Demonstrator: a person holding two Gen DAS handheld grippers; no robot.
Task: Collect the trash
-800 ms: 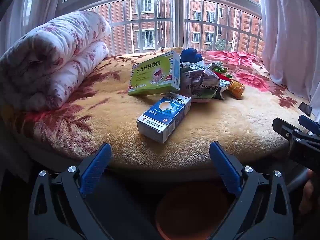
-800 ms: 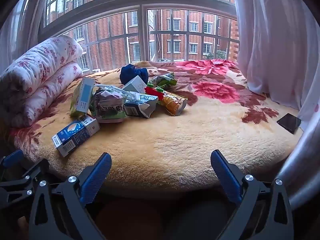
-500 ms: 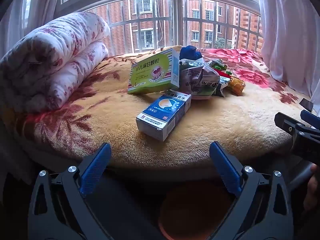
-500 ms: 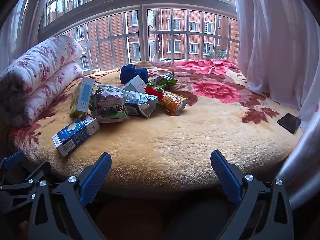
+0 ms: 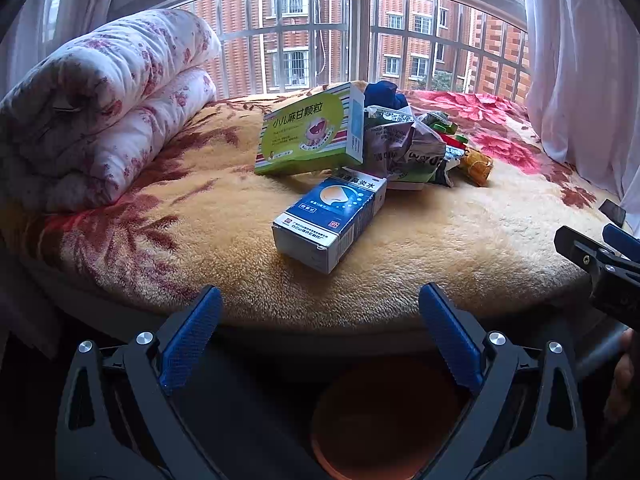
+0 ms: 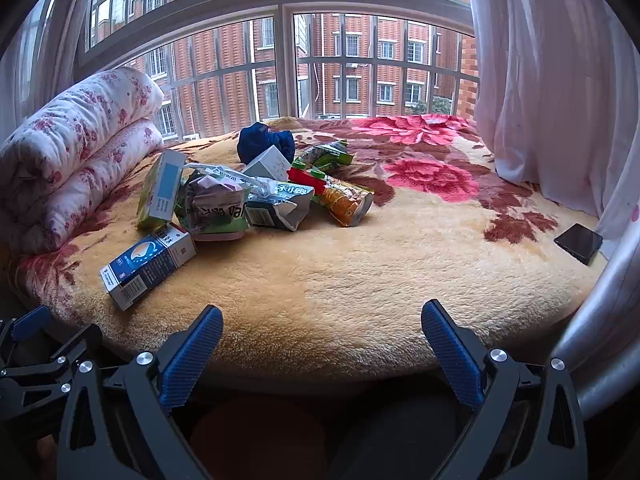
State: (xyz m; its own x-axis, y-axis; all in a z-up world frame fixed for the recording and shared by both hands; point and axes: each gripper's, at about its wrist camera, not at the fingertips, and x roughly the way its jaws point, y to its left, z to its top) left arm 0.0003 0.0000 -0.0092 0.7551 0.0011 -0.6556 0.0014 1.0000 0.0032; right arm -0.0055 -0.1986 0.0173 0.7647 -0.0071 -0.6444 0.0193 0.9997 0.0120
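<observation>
I am holding both the left gripper (image 5: 319, 305) and right gripper (image 6: 322, 322) spread wide and empty, facing the blue box (image 5: 334, 216) on the blanket (image 6: 360, 272).

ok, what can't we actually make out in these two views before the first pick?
- Orange-brown round container: left wrist view, cut off by the bottom edge and the left hand-held gripper.
- Blue bundle: both views, behind the trash pile; identity unclear.
- Black phone: left wrist view, a sliver by the curtain.
</observation>
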